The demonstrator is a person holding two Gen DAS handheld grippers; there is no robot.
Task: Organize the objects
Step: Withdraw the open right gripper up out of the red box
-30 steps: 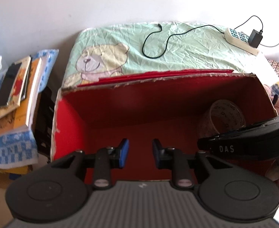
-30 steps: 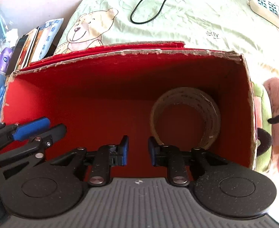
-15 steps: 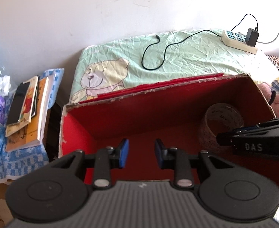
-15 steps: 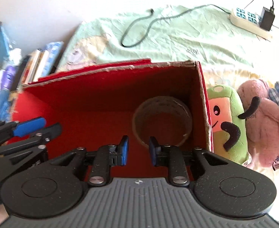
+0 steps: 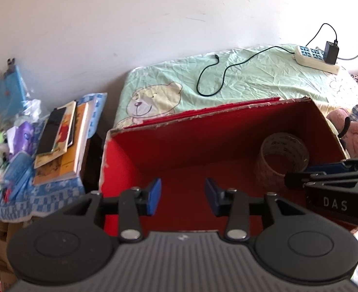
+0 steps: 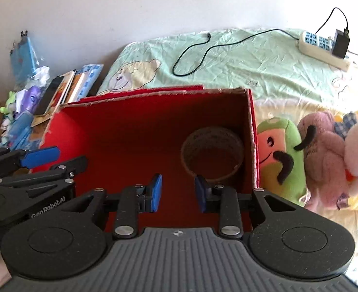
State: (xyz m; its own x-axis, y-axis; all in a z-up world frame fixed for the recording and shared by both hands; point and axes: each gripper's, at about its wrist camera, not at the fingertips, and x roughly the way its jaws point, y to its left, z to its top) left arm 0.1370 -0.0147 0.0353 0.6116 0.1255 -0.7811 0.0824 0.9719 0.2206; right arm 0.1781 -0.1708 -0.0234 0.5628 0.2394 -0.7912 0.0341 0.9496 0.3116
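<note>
A black cable point(image 5: 213, 77) and power strip point(image 5: 315, 57) lie on the bear-print sheet point(image 5: 252, 77).

The box point(image 6: 154, 131) is red cardboard — matt inside, its torn rim rough and pale. The tape roll point(image 5: 284, 155) in it looks glossy, translucent plastic. The bedsheet point(image 6: 264, 65) is creased cotton-like cloth, while the plush toys point(image 6: 325, 155) are fuzzy fabric. Both grippers (left point(image 5: 182, 197), right point(image 6: 178, 193)) are matt black plastic with shiny metal rivets and smooth blue pads point(image 6: 157, 192).

tape roll point(image 6: 211, 155) in box point(image 6: 130, 112), toys point(image 6: 322, 155) right
</note>
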